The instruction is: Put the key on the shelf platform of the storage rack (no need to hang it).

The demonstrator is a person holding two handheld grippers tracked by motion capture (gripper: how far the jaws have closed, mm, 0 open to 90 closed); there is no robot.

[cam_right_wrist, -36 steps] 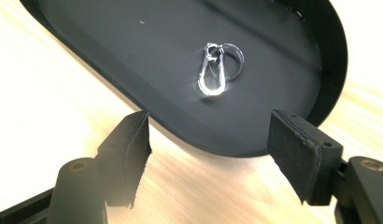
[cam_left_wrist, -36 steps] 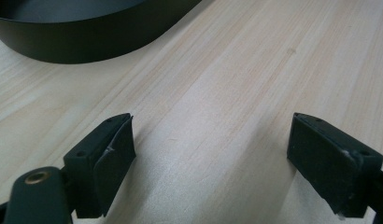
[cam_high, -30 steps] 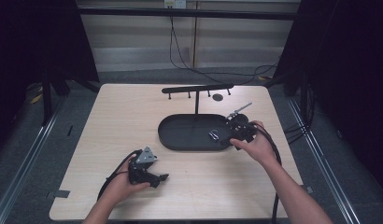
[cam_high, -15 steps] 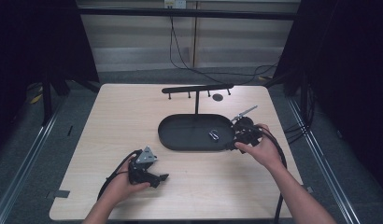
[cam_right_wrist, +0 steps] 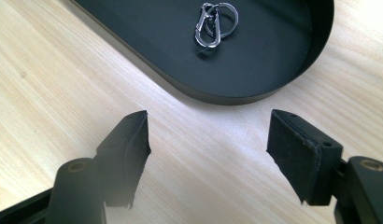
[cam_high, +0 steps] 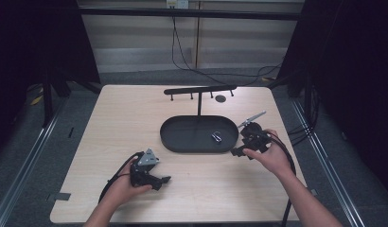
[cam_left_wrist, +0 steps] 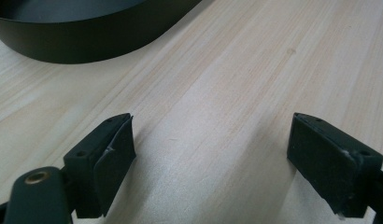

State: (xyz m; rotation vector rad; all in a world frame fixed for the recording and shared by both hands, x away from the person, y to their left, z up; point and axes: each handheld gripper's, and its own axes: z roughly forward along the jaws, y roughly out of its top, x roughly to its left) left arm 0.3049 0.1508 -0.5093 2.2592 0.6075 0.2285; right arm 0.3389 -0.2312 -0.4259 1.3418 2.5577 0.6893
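Table, pale wood, largest item. Tray, black oval, rigid, at its centre, under a hook stand. My right claw, jaws spread and empty, hovers off the tray's 4 o'clock end; my left claw, also spread, rests at 7 o'clock. Keyring with carabiner lies inside the tray toward 3 o'clock: probably light, hard, slippery metal; I would pinch across the clip body.
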